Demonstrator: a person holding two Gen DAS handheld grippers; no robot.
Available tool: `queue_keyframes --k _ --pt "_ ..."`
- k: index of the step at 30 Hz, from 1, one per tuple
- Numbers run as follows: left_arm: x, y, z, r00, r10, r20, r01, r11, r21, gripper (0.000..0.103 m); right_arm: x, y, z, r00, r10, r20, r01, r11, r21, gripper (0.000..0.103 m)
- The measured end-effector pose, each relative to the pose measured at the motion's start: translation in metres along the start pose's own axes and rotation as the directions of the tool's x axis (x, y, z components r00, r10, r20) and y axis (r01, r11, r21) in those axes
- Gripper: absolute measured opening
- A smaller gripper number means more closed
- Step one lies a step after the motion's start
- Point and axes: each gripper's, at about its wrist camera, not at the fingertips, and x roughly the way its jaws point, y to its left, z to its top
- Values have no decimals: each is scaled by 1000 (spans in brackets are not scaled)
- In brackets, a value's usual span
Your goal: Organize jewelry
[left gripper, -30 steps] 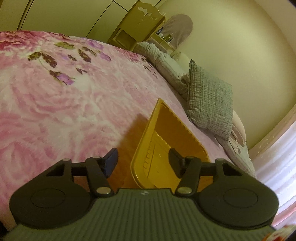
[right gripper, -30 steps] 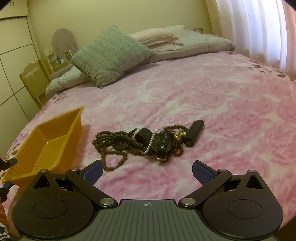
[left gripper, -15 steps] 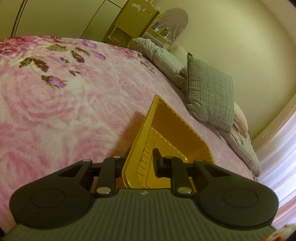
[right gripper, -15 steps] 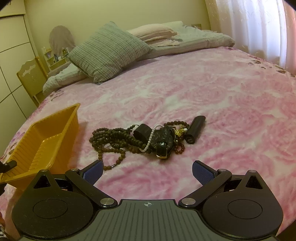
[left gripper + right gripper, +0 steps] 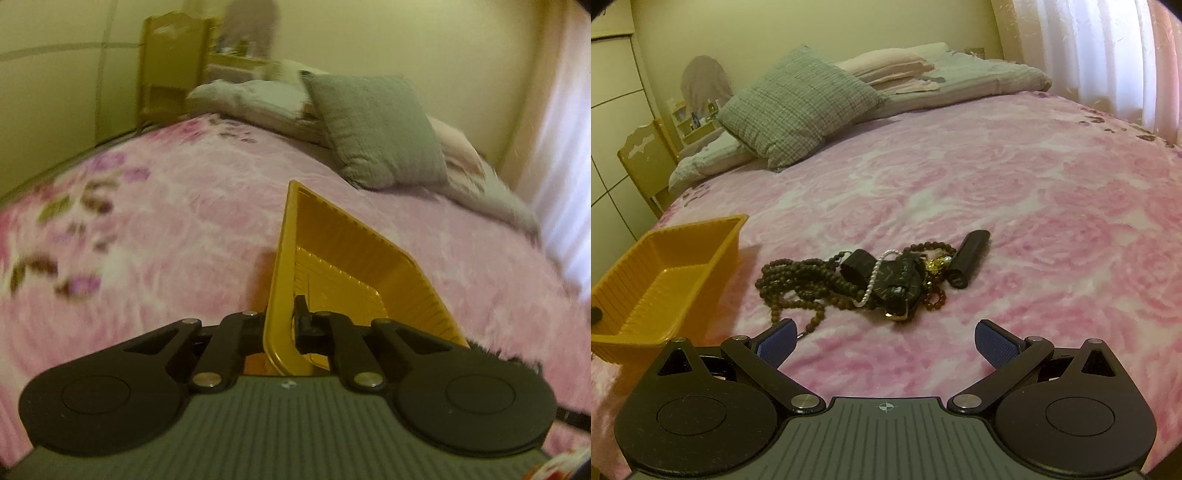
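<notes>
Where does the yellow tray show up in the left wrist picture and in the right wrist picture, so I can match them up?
Left wrist: the yellow tray sits at bottom centre, its near wall pinched by the left gripper.
Right wrist: the tray sits at the left edge on the pink bedspread, left of the bead pile.
Shared landmark: the grey checked pillow.
</notes>
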Motion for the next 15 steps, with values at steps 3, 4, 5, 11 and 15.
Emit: queue_keyframes --k 3,4,5,11,15 --pt "-2 -10 9 1000 5 6 -5 997 83 6 4 -3 2 1000 -17 19 17 1000 -10 102" --pt "-3 -14 10 1000 6 7 -7 995 100 6 6 -5 3 999 -28 27 28 999 -18 102" --pt "-4 -18 12 1000 8 11 -9 993 118 6 7 -6 4 999 -34 33 35 999 -27 99" --pt "-10 -38 19 999 28 43 -36 979 200 6 22 -17 11 998 -50 40 52 997 -62 66" --pt "-11 -43 20 998 37 52 -47 975 216 6 29 -19 13 999 -31 34 34 996 -81 51"
